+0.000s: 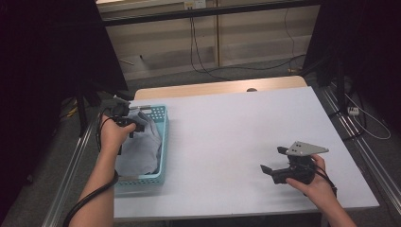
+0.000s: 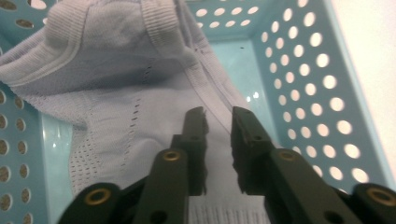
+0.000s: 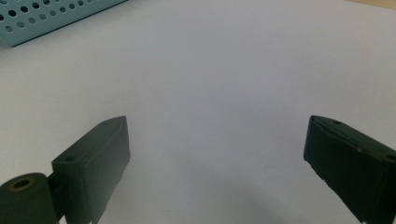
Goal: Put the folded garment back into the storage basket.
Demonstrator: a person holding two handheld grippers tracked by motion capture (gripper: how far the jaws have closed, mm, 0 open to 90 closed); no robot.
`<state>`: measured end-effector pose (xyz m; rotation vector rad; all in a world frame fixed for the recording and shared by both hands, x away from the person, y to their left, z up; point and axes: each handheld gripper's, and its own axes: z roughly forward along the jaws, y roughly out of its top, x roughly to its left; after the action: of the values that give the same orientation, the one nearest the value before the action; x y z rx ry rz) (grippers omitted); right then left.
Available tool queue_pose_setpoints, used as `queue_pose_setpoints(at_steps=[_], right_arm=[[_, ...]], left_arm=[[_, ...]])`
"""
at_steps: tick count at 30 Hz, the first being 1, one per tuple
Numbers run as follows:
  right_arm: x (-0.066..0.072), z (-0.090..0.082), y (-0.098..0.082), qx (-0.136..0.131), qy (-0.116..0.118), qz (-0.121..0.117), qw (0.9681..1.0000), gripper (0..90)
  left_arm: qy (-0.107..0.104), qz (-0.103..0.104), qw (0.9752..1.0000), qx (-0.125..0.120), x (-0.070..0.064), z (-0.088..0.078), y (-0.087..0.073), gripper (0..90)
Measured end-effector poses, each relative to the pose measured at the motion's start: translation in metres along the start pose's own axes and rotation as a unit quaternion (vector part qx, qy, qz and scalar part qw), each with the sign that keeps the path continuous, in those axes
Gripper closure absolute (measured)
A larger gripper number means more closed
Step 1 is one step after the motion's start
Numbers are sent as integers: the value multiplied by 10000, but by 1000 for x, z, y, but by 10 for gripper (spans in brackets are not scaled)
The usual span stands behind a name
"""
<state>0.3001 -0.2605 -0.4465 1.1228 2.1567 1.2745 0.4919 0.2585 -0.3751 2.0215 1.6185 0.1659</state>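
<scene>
Grey cloth (image 2: 140, 93), a knitted garment with ribbed edges, lies crumpled inside the light blue perforated basket (image 1: 163, 142) at the left side of the white table (image 1: 236, 132). Just above it is the left gripper (image 2: 218, 122), its jaws a little apart with the fabric seen in the narrow gap, and the pads do not press on it. Well apart to the right, the right gripper (image 1: 272, 161) is low over the bare table, jaws wide open and holding nothing.

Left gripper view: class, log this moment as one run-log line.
left gripper: open above grey garment | garment: in blue basket | right gripper: open, empty
</scene>
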Motion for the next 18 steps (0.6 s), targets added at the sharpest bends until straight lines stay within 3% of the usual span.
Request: queue_pose_setpoints(at_steps=[4, 18], right_arm=[[-4, -3, -1, -24, -45, 49, 10000, 72], [-6, -5, 1, -90, -59, 78, 9999, 72]], left_arm=[[-131, 91, 9999, -15, -7, -4, 2, 628], [-368, 444, 9983, 64, -38, -11, 10, 466]])
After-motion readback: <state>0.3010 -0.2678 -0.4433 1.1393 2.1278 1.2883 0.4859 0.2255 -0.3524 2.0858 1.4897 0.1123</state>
